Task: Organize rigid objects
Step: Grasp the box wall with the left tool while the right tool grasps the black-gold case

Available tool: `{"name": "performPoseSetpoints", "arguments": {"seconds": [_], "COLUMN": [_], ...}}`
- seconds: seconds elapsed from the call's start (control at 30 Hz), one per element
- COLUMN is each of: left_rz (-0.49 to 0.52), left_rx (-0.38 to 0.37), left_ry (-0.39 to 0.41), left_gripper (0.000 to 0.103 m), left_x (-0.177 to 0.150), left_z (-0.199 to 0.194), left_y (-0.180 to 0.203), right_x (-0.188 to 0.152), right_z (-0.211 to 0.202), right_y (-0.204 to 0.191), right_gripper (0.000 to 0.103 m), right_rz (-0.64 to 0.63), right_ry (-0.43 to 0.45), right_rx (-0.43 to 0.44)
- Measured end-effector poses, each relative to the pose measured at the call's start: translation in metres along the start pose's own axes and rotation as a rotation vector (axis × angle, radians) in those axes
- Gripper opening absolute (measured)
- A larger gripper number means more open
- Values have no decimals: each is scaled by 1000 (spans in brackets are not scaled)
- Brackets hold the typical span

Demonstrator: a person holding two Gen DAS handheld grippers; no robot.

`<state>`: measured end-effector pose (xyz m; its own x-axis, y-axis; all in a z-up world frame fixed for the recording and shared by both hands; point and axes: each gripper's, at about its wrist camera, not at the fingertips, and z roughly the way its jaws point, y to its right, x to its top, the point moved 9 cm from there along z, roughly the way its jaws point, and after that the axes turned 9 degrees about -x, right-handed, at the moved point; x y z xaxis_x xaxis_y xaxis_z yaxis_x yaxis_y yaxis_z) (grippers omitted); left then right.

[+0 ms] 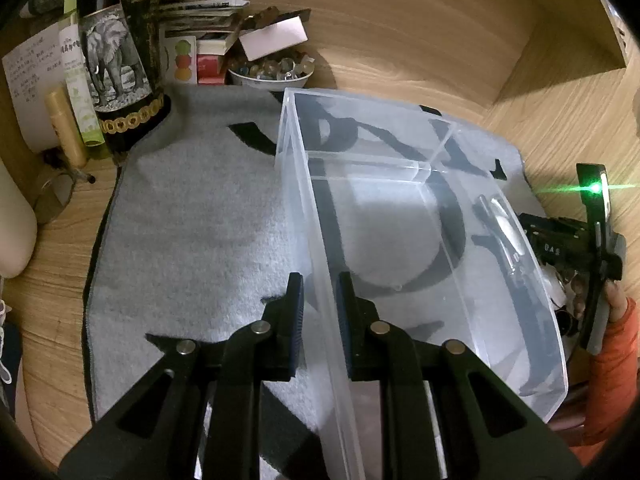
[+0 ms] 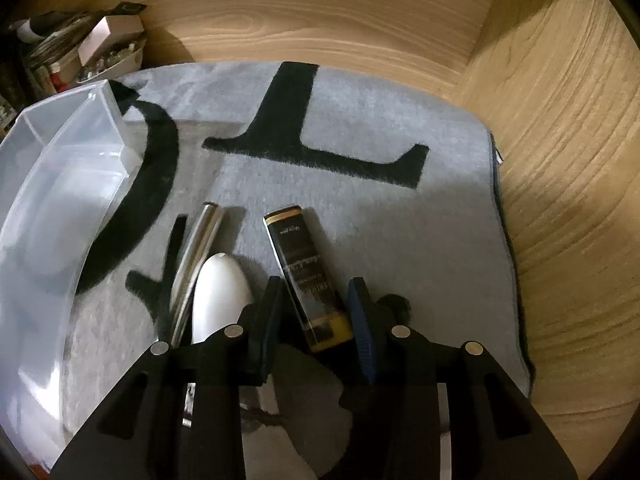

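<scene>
A wooden desk (image 1: 400, 32) carries everything. A grey towel with black letters (image 1: 192, 216) covers its middle. On the towel stand a clear plastic bin (image 1: 304, 184) at centre frame and, in the right wrist view's lower middle, a dark rectangular bottle (image 2: 308, 276), a silver tube (image 2: 196, 256) and a white oval object (image 2: 220, 292). Books, bottles and a bowl of beads (image 1: 270, 70) crowd the desk's upper left.

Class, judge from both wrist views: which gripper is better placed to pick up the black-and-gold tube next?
Right. The right gripper is open with the black-and-gold tube between its fingers; the left gripper straddles the clear bin's wall.
</scene>
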<state>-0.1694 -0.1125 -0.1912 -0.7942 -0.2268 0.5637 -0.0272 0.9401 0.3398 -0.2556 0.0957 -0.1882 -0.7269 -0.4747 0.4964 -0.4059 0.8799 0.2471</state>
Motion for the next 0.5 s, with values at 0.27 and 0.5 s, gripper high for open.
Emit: {"name": "performPoseSetpoints", "arguments": {"seconds": [0.27, 0.5], "left_rz": [8, 18], "left_rx": [4, 6], "left_ry": [-4, 4], "left_gripper": [17, 17], "left_x": [-1, 0], "left_z": [1, 1], "left_y": [1, 0], "right_x": [4, 17], "right_z": [-25, -84], "right_y": [-5, -4], "right_gripper": [22, 22], "right_rz": [24, 59], "right_ry": [99, 237], "right_rx": [-15, 0]}}
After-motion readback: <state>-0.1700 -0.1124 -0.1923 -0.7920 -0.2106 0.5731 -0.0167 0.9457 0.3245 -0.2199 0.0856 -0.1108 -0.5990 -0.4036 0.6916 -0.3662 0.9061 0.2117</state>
